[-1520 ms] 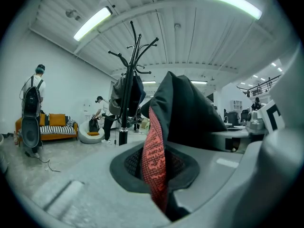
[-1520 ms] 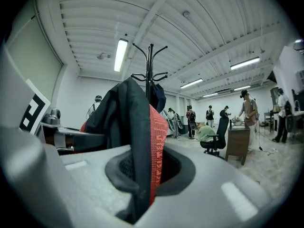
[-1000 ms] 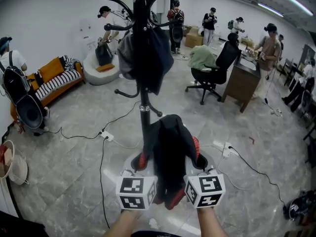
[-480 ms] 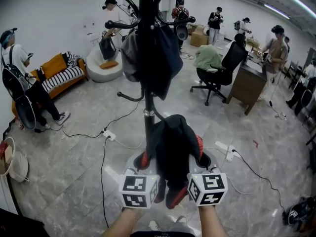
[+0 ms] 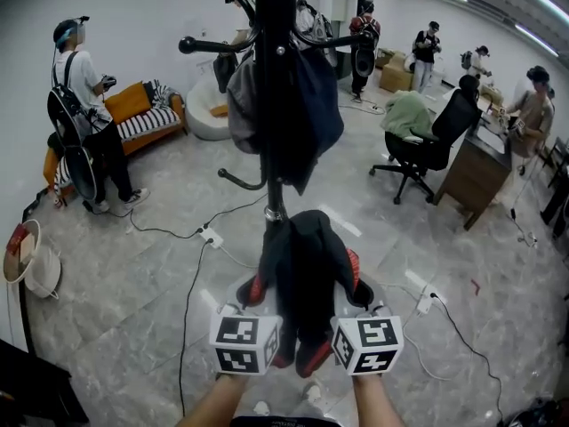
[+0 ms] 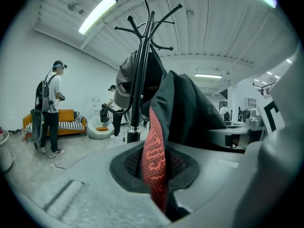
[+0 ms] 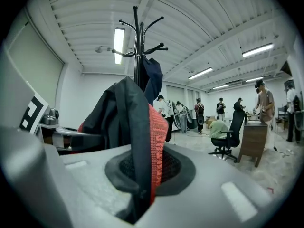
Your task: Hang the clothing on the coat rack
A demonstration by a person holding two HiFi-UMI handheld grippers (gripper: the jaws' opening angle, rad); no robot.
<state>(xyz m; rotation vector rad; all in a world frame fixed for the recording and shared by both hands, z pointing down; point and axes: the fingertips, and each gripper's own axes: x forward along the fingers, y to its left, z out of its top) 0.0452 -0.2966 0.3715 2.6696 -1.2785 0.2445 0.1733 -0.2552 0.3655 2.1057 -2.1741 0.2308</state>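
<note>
**Head view:** The left gripper point(image 5: 252, 294) and the right gripper point(image 5: 357, 290) hold a black jacket point(image 5: 307, 261) up between them. It is just in front of the coat rack point(image 5: 274, 176) and it is not on a hook yet. Dark clothes point(image 5: 298, 118) already hang on the rack. If the jacket bumps them, they could fall, or it could land on a hook that is full. A bare hook point(image 5: 200, 43) sticks out up high, so a reach that is too low would miss it. A cable point(image 5: 188, 269) lies on the floor near the rack, and a foot could trip on it.

**Left gripper view:** The jaws are clenched on the jacket's red edge point(image 6: 154, 156). Only a thin strip is pinched. If the cloth snags on the rack, I think it could slip out.

**Right gripper view:** These jaws are clenched on the red edge too. If one side lets go too early, the jacket could hang crooked and slide to the floor.
</note>
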